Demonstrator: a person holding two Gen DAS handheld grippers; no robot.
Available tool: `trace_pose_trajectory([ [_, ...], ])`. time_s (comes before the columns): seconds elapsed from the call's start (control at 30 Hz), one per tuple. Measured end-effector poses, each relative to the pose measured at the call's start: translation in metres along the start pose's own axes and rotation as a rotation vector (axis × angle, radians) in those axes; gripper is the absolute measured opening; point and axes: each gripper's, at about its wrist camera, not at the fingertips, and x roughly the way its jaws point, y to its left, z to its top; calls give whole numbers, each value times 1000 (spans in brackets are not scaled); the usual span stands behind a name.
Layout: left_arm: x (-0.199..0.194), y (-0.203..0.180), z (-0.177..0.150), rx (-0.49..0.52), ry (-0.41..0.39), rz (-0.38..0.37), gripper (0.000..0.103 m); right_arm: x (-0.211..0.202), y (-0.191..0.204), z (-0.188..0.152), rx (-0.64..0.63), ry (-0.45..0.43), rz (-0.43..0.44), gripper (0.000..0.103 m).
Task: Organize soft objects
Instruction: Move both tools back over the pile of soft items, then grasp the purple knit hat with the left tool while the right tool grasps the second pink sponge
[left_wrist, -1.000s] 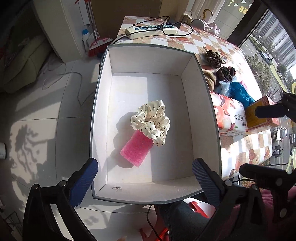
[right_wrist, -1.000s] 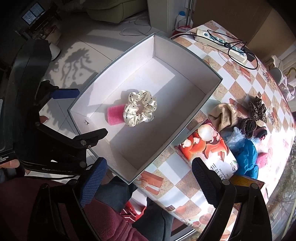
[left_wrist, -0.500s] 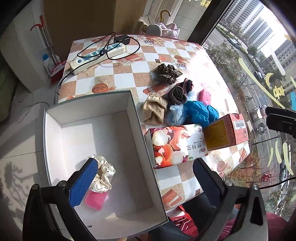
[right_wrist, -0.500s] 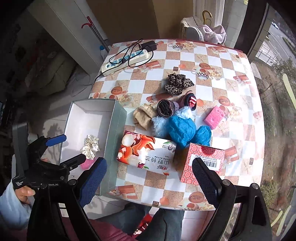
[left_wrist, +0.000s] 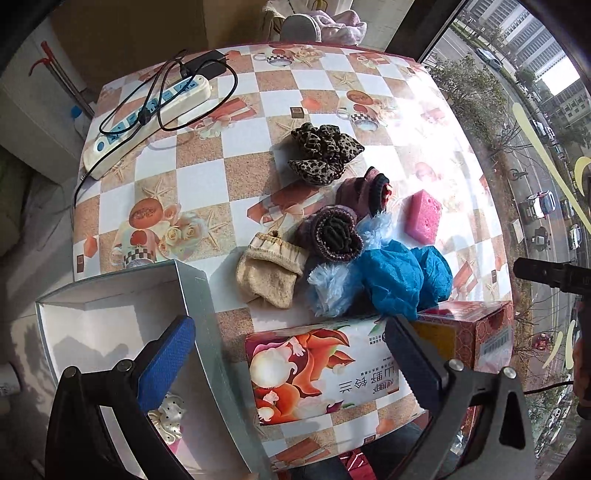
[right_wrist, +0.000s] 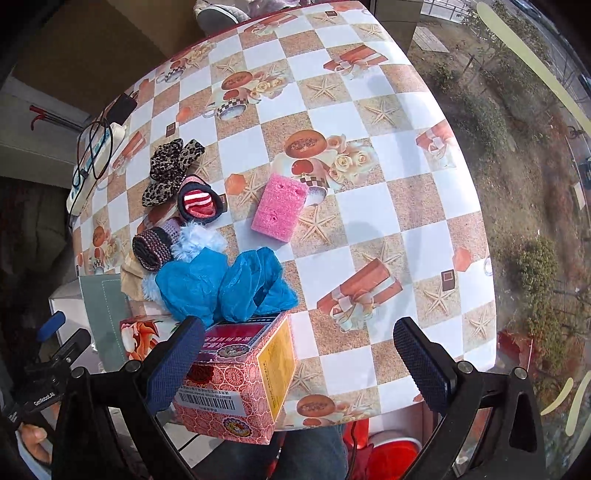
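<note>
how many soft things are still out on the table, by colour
pink sponge: 1
leopard scrunchie: 1
blue plastic covers: 2
pale blue fluffy piece: 1
beige sock: 1
dark rolled knit pieces: 2
total: 8
</note>
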Motion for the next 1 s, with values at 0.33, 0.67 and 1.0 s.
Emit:
trace_pose_trajectory([
  [0.33, 85, -38, 67, 19, 160, 20, 103, 76, 8, 55, -26, 92, -10, 103],
  [0.67, 125, -33, 84, -20, 246, 84, 96, 138, 17, 92, -15, 152, -9, 103],
  [1.0, 123, -33, 86, -8, 236, 50, 44, 140, 24, 94, -79, 129, -67, 49],
])
